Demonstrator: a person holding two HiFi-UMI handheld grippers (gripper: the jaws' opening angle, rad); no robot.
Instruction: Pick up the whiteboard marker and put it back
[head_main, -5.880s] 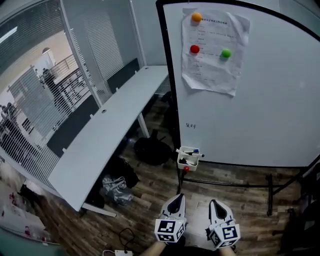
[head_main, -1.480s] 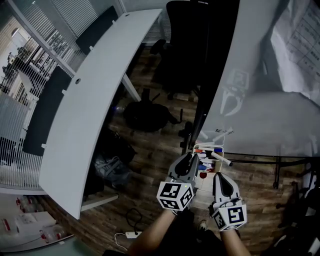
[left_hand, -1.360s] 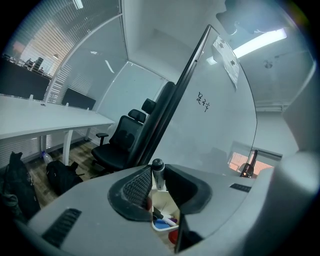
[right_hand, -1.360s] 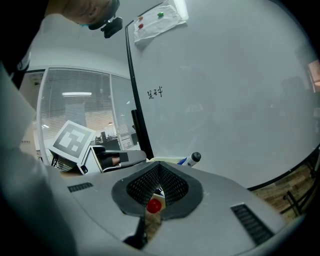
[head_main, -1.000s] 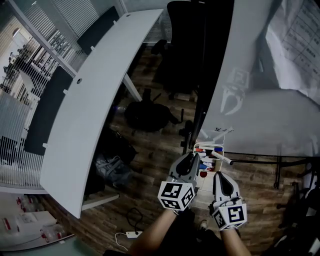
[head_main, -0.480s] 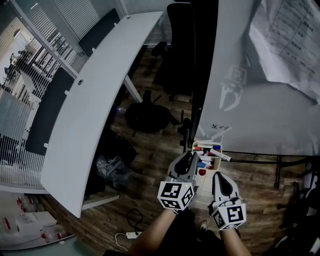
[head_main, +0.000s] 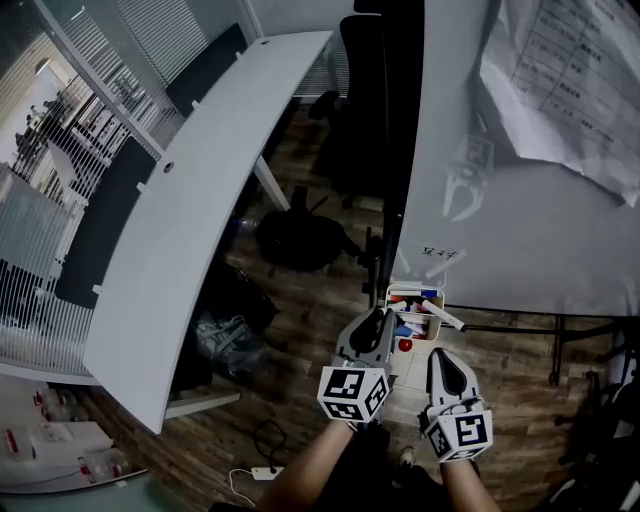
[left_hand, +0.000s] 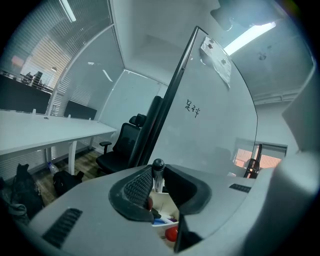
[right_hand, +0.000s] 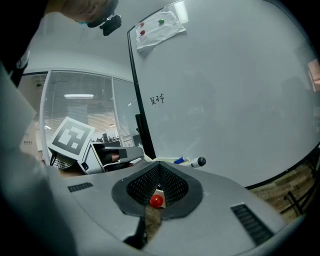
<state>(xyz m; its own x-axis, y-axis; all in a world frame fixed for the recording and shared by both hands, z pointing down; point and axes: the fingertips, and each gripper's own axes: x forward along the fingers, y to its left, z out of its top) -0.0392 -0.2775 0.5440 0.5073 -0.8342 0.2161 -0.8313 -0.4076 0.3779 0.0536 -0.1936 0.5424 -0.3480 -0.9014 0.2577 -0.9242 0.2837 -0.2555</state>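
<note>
A white marker holder (head_main: 395, 296) hangs at the whiteboard's (head_main: 520, 220) lower left corner. A white marker with a black cap (head_main: 441, 317) leans out of it to the right, among blue and red ones. My left gripper (head_main: 378, 322) is open, its tips just short of the holder. In the left gripper view the capped marker (left_hand: 158, 165) shows in the gap beyond the jaws, touching neither pad. My right gripper (head_main: 438, 358) hangs a little lower and to the right, shut and empty. The right gripper view shows the marker (right_hand: 194, 162) and a red magnet (right_hand: 157, 200).
A long white desk (head_main: 190, 200) runs along the left, with bags (head_main: 225, 335) under it and a black bag (head_main: 300, 240) on the wood floor. A black office chair (head_main: 365, 100) stands behind the board's edge. A paper sheet (head_main: 560, 80) is pinned to the board. The stand's bar (head_main: 530, 325) runs below it.
Since about six seconds ago both grippers have come up close to the holder. Over the last second they stay where they are, and the marker keeps its place.
</note>
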